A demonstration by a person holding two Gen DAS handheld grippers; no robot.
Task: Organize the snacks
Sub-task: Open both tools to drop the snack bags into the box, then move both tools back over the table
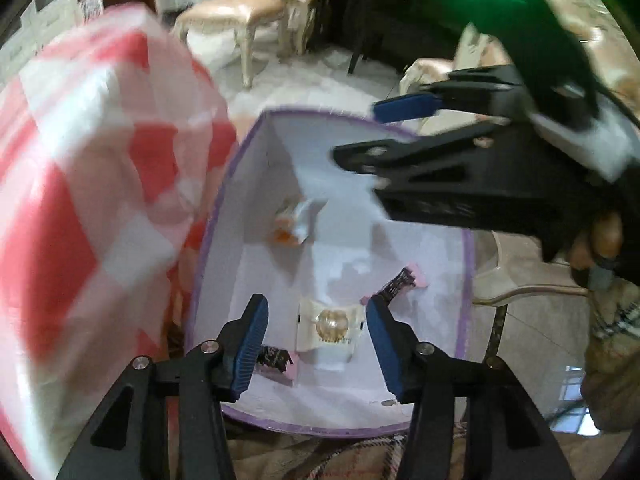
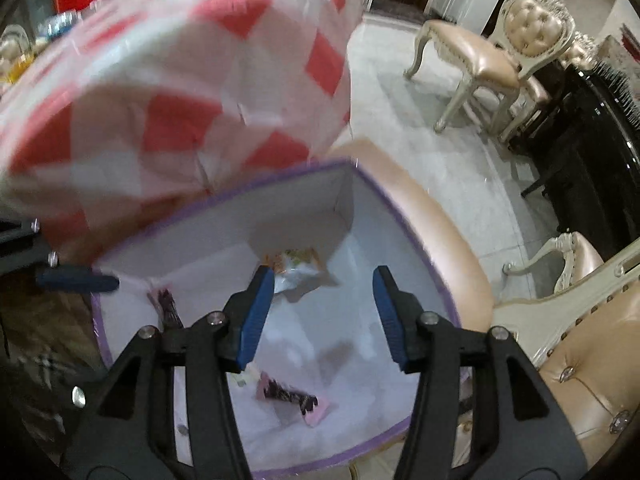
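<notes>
Both tongs point down into the purple-trimmed fabric storage box (image 1: 466, 280), which rests on a padded chair seat (image 2: 432, 216). The left tongs (image 1: 316, 344) stand open with nothing pressed between the pads; a clear-window snack packet (image 1: 330, 330) lies on the box floor in line with the gap. The right tongs (image 2: 324, 316) are likewise open and empty above the box.

Contents already in the box: an orange-and-white wrapped snack (image 1: 294, 224) near the far wall and dark pink-edged packets (image 2: 290, 396) on the floor.

Risk: the soft box walls could fold or tip if a pad catches the rim.

Obstruction: a red-and-white checkered bag (image 1: 92, 184) hangs just beside the box, crowding the left rim. Ornate chairs (image 2: 480, 52) stand well apart.
</notes>
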